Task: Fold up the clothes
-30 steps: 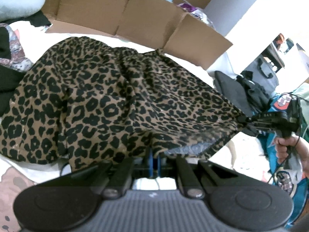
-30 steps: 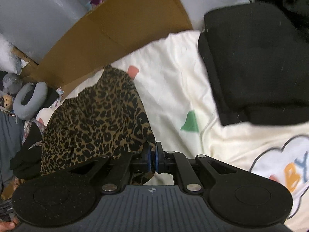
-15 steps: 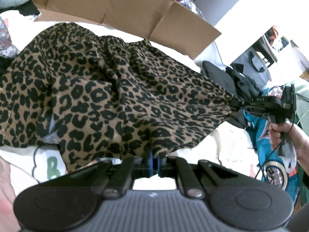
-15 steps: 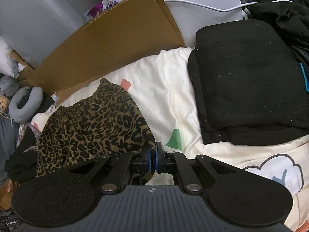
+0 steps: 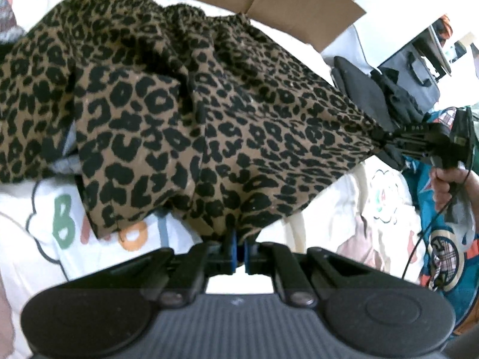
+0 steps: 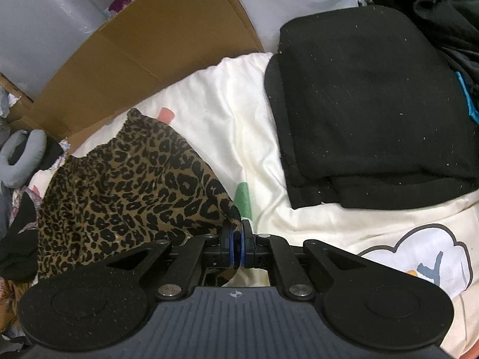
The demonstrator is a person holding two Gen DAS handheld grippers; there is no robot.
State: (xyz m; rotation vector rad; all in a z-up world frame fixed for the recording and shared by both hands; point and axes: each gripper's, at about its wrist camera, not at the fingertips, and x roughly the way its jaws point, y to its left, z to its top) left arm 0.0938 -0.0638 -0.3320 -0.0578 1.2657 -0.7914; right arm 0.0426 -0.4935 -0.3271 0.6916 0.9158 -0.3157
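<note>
The left gripper [image 5: 238, 246] was clamped on one edge of the brown, black-spotted leopard-print garment [image 5: 185, 113], and the right gripper [image 6: 236, 246] pinched another, the cloth raised above the cream printed bedsheet [image 6: 227, 95]. A folded black garment [image 6: 368, 104] lay beside it. The leopard piece's folding looked unfinished.

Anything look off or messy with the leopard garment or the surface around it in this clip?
Nothing looks damaged or spilled. The leopard garment is bunched and creased, not flat, pinched at one edge by the left gripper and at another by the right gripper. The folded black garment lies tidy on the blanket.
</note>
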